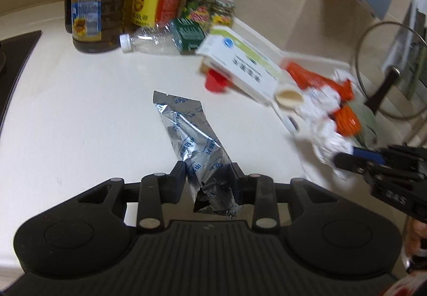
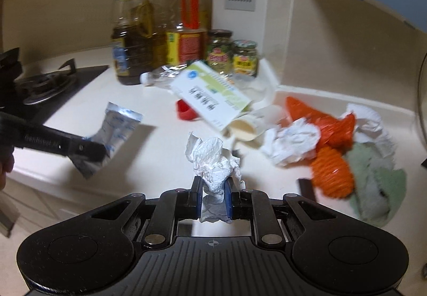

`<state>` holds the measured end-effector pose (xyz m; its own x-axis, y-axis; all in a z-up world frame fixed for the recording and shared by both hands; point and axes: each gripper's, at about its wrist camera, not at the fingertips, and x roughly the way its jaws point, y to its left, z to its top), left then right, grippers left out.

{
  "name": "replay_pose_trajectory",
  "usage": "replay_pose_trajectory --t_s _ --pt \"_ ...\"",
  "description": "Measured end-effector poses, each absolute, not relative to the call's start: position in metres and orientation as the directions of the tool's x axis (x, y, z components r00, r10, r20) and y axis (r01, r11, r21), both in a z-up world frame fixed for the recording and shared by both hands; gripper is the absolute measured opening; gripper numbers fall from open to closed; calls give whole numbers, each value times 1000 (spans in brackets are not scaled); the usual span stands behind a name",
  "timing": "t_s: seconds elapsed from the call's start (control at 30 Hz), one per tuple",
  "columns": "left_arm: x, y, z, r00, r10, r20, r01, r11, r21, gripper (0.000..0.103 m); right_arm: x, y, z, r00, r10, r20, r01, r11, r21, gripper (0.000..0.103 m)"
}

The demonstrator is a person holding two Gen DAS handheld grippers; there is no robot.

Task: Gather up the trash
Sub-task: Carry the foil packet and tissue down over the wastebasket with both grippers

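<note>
The left tool (image 1: 208,176) grips the light, crinkly foil pouch (image 1: 186,133) by its torn end above the counter (image 1: 80,109), while the right tool (image 2: 212,197) pinches the soft crumpled tissue (image 2: 213,160), which probably deforms easily.

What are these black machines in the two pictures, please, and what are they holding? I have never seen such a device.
They are hand-held grabbing tools, one in each of a person's hands, each carrying a camera that looks along its jaws. The left tool's picture shows the left gripper closed on a silver foil packet. The right tool's picture shows the right gripper closed on a crumpled white tissue. On the white counter lie a clear plastic bottle, a white medicine box, orange wrappers and more tissue. Oil bottles stand behind.
</note>
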<state>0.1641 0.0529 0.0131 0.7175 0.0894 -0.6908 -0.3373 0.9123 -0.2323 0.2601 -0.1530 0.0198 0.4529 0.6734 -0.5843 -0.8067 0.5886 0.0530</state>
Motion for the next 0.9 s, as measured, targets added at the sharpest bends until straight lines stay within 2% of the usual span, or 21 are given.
replay_pose_trajectory --t_s 0.53,0.73,0.9 --pt "93 1 -2 658 -87 -748 -211 932 -294 31 203 -153 -9 297 697 -653 -859 494 136 17" --pt "83 -7 -26 600 -156 -785 -133 948 -290 31 177 -147 -31 289 648 -705 -858 502 111 17" --pt "84 0 -58 530 -166 -832 -124 955 -269 31 165 -136 -56 277 587 -761 -857 509 82 17"
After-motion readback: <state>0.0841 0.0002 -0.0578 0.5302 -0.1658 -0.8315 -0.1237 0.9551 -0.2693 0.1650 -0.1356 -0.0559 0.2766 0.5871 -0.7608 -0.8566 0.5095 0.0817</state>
